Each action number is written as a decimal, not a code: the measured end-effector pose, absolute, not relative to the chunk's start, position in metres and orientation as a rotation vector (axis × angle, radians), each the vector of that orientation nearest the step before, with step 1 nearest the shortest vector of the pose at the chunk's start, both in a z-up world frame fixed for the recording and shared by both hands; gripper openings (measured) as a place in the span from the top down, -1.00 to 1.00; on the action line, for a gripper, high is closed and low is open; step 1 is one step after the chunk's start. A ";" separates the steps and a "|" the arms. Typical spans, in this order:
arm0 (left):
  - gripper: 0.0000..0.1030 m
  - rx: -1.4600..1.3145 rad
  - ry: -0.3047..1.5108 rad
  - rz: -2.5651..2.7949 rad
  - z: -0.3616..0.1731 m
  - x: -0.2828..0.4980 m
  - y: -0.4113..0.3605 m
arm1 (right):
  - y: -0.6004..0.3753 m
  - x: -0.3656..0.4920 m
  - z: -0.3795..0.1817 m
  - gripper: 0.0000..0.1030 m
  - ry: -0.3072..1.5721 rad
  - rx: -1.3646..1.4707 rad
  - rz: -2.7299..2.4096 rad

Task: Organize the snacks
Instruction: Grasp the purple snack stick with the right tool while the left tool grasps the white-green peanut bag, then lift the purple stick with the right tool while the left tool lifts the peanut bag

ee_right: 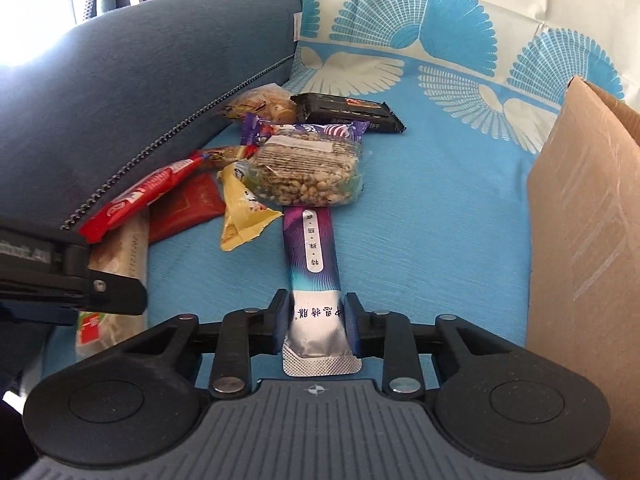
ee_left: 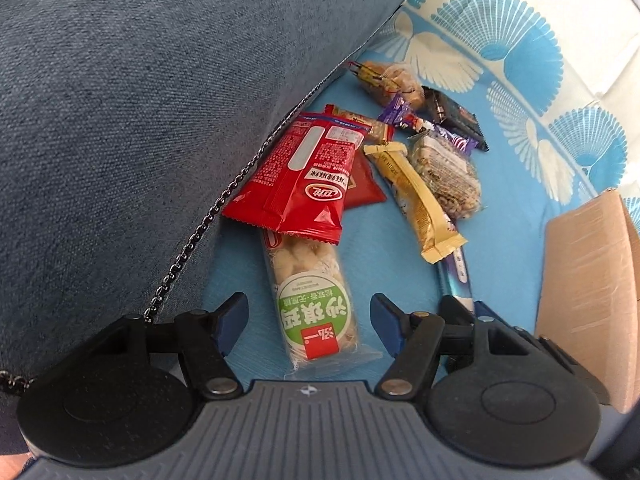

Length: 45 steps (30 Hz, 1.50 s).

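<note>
A clear packet with a green and white round label (ee_left: 312, 304) lies on the blue sheet (ee_left: 400, 280), its far end under a red packet (ee_left: 296, 176). My left gripper (ee_left: 308, 320) stands open astride its near end, with a gap on each side of the pads. My right gripper (ee_right: 316, 312) is shut on the silver near end of a long purple and silver stick packet (ee_right: 310, 248), which lies flat on the sheet. The stick's far end runs under a clear packet of puffed grain (ee_right: 308, 172). The same stick (ee_left: 456, 276) shows beside my left gripper.
A heap of snacks lies beyond: a yellow bar (ee_left: 416, 200), a black packet (ee_right: 344, 110), a dark red sachet (ee_right: 184, 208) and purple wrappers (ee_right: 260, 130). A blue-grey cushion (ee_left: 120, 120) borders the left. An open cardboard box (ee_right: 580, 240) stands at the right.
</note>
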<state>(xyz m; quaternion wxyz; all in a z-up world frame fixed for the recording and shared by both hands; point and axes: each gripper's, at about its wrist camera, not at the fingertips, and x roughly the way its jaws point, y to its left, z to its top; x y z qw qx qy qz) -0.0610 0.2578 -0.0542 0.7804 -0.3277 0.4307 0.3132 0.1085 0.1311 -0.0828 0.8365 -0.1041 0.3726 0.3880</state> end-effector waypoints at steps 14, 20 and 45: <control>0.19 -0.681 0.977 0.648 -0.059 -0.054 0.257 | 0.089 0.059 -0.065 0.46 0.795 -0.270 0.851; 0.20 -0.690 1.000 0.538 -0.057 -0.060 0.255 | 0.065 0.039 -0.066 0.46 0.802 -0.260 0.831; -0.09 -0.458 1.150 0.319 -0.072 -0.036 0.206 | 0.055 0.050 -0.083 0.29 0.892 -0.177 0.823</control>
